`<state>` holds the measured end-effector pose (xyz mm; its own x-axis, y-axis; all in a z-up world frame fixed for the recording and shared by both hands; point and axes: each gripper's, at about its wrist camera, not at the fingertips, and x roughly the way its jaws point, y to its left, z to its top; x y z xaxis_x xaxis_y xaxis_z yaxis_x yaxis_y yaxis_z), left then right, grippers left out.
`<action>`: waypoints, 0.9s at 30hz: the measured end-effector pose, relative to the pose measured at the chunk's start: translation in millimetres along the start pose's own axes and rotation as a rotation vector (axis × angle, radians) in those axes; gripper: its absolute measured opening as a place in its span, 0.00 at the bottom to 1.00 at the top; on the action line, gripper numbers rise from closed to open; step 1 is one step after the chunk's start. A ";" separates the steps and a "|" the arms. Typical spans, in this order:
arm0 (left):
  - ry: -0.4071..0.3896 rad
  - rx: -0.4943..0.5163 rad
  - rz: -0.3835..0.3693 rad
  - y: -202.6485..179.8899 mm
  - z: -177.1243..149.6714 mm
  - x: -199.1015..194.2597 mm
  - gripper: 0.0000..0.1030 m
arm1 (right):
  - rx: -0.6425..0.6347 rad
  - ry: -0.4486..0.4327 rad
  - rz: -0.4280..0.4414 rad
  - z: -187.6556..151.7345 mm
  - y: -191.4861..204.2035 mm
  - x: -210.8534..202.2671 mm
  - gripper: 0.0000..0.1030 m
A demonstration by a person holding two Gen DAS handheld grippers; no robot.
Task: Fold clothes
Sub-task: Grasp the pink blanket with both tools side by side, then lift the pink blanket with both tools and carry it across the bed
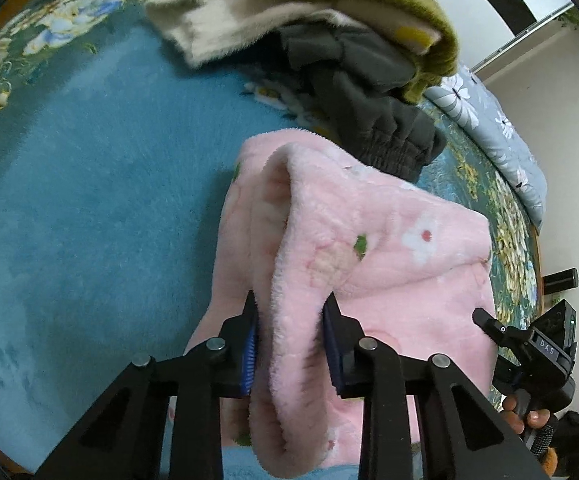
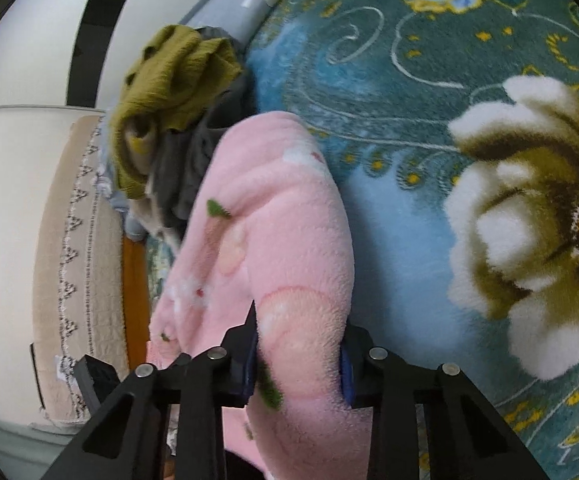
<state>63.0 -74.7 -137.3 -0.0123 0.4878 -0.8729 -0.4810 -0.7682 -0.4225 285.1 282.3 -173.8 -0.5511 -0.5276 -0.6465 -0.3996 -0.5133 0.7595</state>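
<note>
Both the left gripper (image 1: 291,344) and right gripper (image 2: 299,354) clenched on thick folds of the fluffy pink floral fleece garment (image 1: 373,248), lifted over the blue flowered plush blanket (image 1: 101,200); liable to slip from such bulky, shallow bites.

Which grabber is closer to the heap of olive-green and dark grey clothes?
Probably left, hard to tell. Both the left gripper and right gripper pinch the pink fleece garment, short of the heap.

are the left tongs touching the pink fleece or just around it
Touching. The left wrist view shows the left tongs closed on a raised fold of the pink fleece, with both blue pads pressed into the pile and no gap either side.
</note>
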 end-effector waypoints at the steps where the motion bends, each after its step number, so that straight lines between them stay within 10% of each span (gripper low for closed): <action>1: -0.010 0.002 -0.003 -1.8 -3.3 -5.1 0.28 | -0.013 0.001 0.002 -0.8 3.8 -2.4 0.32; 27: -0.108 0.059 -0.125 -13.5 -27.0 -78.3 0.27 | -0.183 -0.051 -0.006 -42.8 65.1 -63.9 0.32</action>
<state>94.1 -113.7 -69.9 -0.0418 0.6223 -0.7816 -0.5355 -0.6744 -0.5083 325.7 253.6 -86.1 -0.5876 -0.4914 -0.6429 -0.2657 -0.6333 0.7269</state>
